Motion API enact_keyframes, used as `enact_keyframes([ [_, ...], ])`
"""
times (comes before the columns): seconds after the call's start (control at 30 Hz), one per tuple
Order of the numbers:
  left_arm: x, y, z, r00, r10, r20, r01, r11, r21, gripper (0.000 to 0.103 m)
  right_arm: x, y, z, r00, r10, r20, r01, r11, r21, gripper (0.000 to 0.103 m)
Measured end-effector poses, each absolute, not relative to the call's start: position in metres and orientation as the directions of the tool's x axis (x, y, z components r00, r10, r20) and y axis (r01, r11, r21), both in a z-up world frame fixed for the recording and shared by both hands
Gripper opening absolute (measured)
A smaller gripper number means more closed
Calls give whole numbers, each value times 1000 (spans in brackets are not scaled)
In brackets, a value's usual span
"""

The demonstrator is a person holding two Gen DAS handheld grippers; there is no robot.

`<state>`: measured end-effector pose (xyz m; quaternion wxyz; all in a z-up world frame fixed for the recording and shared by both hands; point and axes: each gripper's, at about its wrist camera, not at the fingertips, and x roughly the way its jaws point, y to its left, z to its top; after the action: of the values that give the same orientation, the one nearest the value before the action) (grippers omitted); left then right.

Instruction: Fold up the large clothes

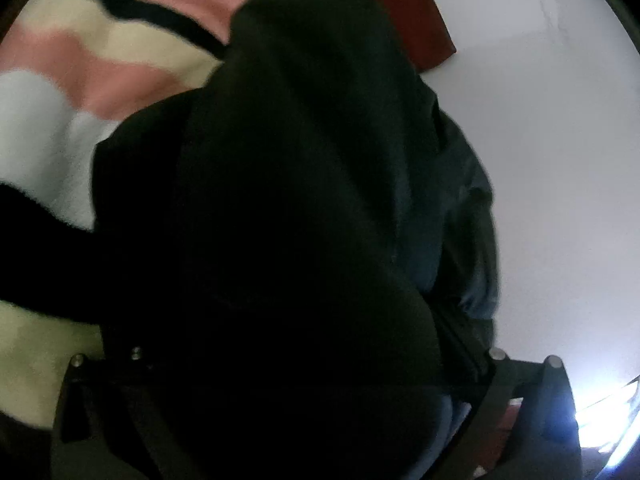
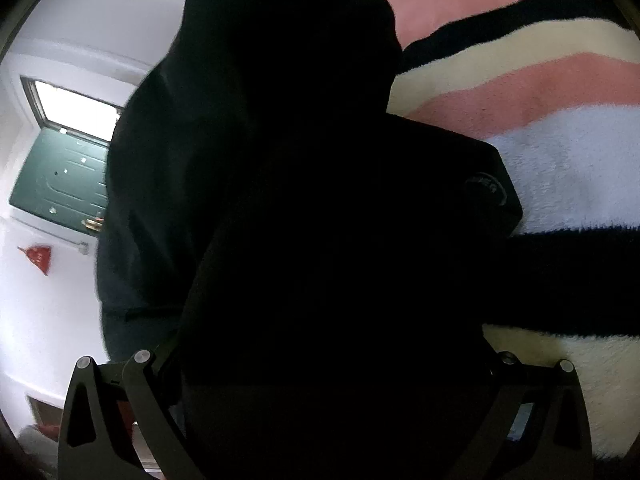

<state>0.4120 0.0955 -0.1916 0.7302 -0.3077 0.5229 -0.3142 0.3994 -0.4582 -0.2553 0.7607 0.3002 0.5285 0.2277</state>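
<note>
A large black garment (image 1: 288, 200) fills the middle of the left wrist view, raised above the bed with a bluish lining showing at its right edge. My left gripper (image 1: 316, 384) is buried in it; only the side linkages show, and the cloth bunches out from between the fingers. In the right wrist view the same black garment (image 2: 280, 200) hangs in front of the lens, a small round logo on its right side. My right gripper (image 2: 320, 392) is likewise covered by the cloth and holds it. All fingertips are hidden.
A fleece blanket (image 1: 100, 60) striped pink, cream, white and black covers the bed (image 2: 540, 100) below. A dark red panel (image 1: 420, 20) meets the white wall (image 1: 560, 160). A green door (image 2: 60, 176) with a bright window above and a red ornament (image 2: 38, 258) lie left.
</note>
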Motion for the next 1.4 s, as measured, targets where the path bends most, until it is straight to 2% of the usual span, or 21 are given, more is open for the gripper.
enact_keyframes([
  [0.1,408,90,-185,287,-755,-590,131,641,-756,99,397,-452,-255,345,649,-678,-30,729,684,103],
  [0.17,401,87,-172,318,-745,-586,147,650,-746,76,398,-449,-252,348,638,-687,-5,734,679,103],
  [0.2,397,86,-163,338,-740,-581,157,653,-741,49,398,-444,-247,354,620,-700,-4,750,662,102],
  [0.23,395,84,-155,353,-733,-581,170,661,-731,30,399,-439,-239,368,611,-701,-18,758,652,92],
  [0.27,393,82,-145,365,-724,-586,189,674,-714,24,399,-433,-229,388,610,-691,-41,760,649,72],
  [0.33,389,69,-124,384,-696,-607,249,711,-658,15,398,-427,-212,418,595,-687,-74,776,626,50],
  [0.37,388,63,-115,392,-682,-618,275,727,-629,14,398,-422,-203,428,575,-698,-93,796,598,41],
  [0.47,384,52,-87,418,-670,-614,342,742,-577,12,393,-405,-177,461,517,-721,-144,845,514,30],
  [0.53,382,48,-70,439,-667,-602,374,745,-552,11,388,-394,-156,498,499,-709,-180,859,478,26],
  [0.67,386,53,-56,477,-679,-558,410,733,-542,11,374,-380,-109,568,497,-655,-250,863,438,21],
  [0.87,376,62,-48,530,-713,-458,459,696,-552,11,333,-380,-51,622,551,-556,-342,831,439,20],
  [1.0,360,76,-58,526,-718,-456,448,689,-570,11,314,-382,-72,595,577,-560,-322,809,491,20],
  [1.1,367,81,-95,496,-687,-531,400,723,-563,11,333,-394,-119,549,550,-630,-240,825,511,20],
  [1.2,373,93,-128,484,-642,-594,337,764,-551,15,342,-404,-164,512,516,-686,-135,838,529,26],
  [1.3,378,109,-136,473,-663,-581,305,742,-598,24,343,-413,-172,525,494,-693,-78,839,538,43],
  [1.33,380,113,-136,469,-661,-586,296,743,-600,32,343,-413,-170,525,474,-707,-69,852,519,52],
  [1.37,381,119,-136,469,-655,-592,287,747,-599,36,342,-412,-167,526,448,-723,-64,868,492,67],
  [1.4,380,125,-136,469,-654,-594,280,748,-602,44,339,-412,-163,537,414,-735,-54,887,459,77],
])
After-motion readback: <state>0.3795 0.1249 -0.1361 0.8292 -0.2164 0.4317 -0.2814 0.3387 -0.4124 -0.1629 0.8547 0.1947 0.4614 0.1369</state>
